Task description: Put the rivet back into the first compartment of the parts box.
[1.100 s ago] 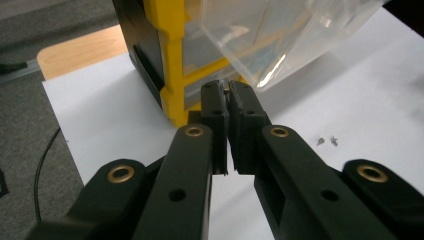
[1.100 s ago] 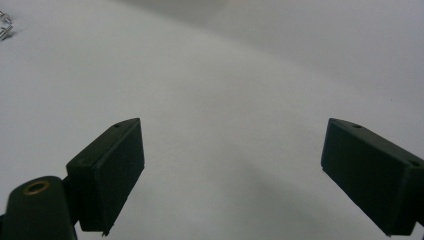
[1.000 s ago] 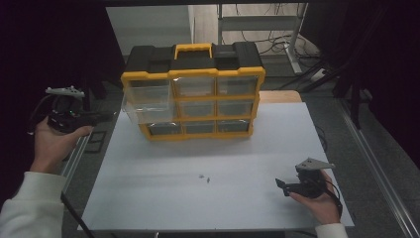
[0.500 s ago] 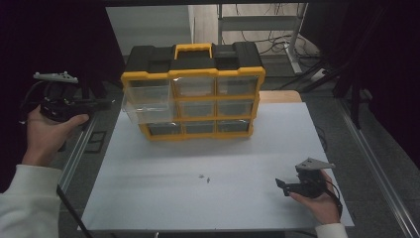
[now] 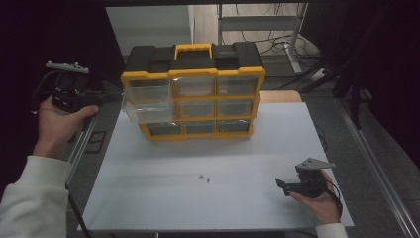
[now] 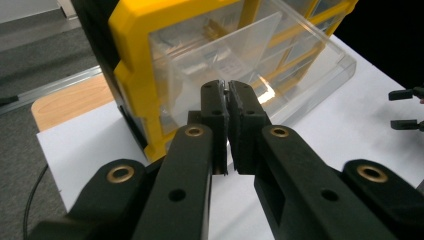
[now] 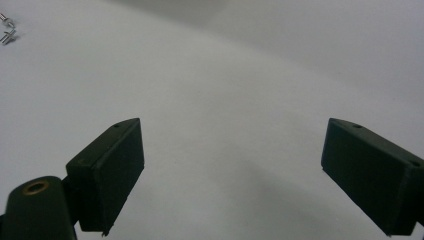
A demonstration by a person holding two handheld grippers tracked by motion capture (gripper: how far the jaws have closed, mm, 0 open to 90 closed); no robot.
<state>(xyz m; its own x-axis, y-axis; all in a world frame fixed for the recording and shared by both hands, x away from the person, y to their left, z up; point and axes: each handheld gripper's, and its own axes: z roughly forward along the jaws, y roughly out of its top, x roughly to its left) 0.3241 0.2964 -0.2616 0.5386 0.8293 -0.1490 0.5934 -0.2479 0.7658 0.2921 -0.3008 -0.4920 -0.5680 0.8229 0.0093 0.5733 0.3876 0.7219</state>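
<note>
1. The top-left clear drawer of the yellow organiser stands pulled well out toward the left front corner, while the other drawers sit flush; opening it looks largely done
2. The left gripper has its jaws closed almost together on what appears to be the drawer's near wall, a thin clear edge showing between the tips in the left gripper view; in the high view the left hand holds that gripper at the organiser's left side, off the white surface
3. The right gripper rests low at the surface's front right, well apart from the organiser, its jaws spread wide with nothing between them
4. Two small screws lie loose on the sheet between the organiser and the right gripper; they also appear at the top left corner of the right gripper view
5. Judged from this, what is left is probably picking up those screws, dropping them into the open drawer and pushing it shut; none of that has begun
</note>
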